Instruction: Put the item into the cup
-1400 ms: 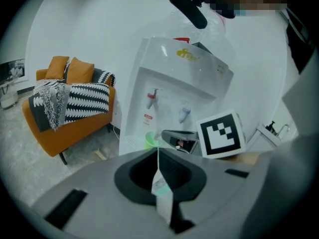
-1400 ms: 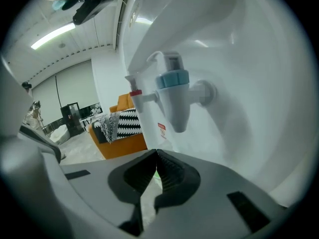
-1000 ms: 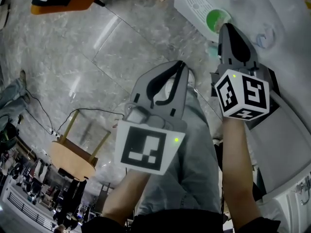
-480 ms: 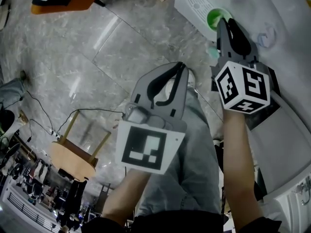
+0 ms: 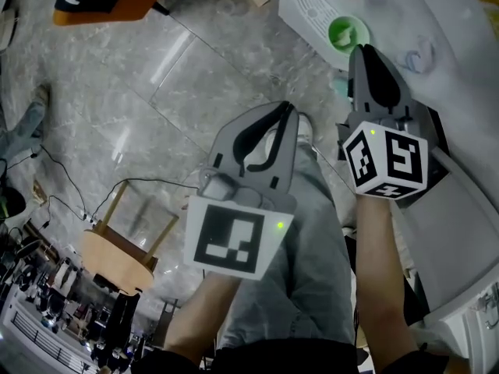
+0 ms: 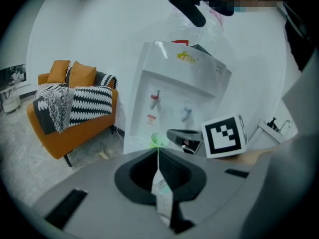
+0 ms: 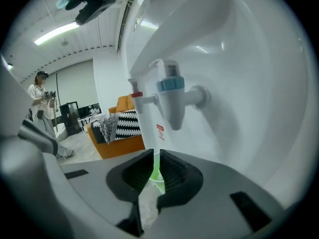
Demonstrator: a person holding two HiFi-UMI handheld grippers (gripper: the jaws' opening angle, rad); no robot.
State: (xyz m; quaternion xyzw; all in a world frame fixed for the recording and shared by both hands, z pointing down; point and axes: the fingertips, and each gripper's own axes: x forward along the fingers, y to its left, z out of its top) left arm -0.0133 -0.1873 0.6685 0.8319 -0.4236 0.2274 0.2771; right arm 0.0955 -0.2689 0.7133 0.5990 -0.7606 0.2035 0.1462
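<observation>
Left tool (image 6: 158, 152) clamps white sachet (image 6: 163, 199). Right tool (image 7: 153, 157), narrow slit, at green cup (image 5: 347, 32) rim by tray (image 5: 310, 5) edge; contact unclear.

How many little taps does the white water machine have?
2. A red tap and a blue tap sit side by side on the front of the water dispenser. In the left gripper view, red is on the left. None looks hidden.
</observation>
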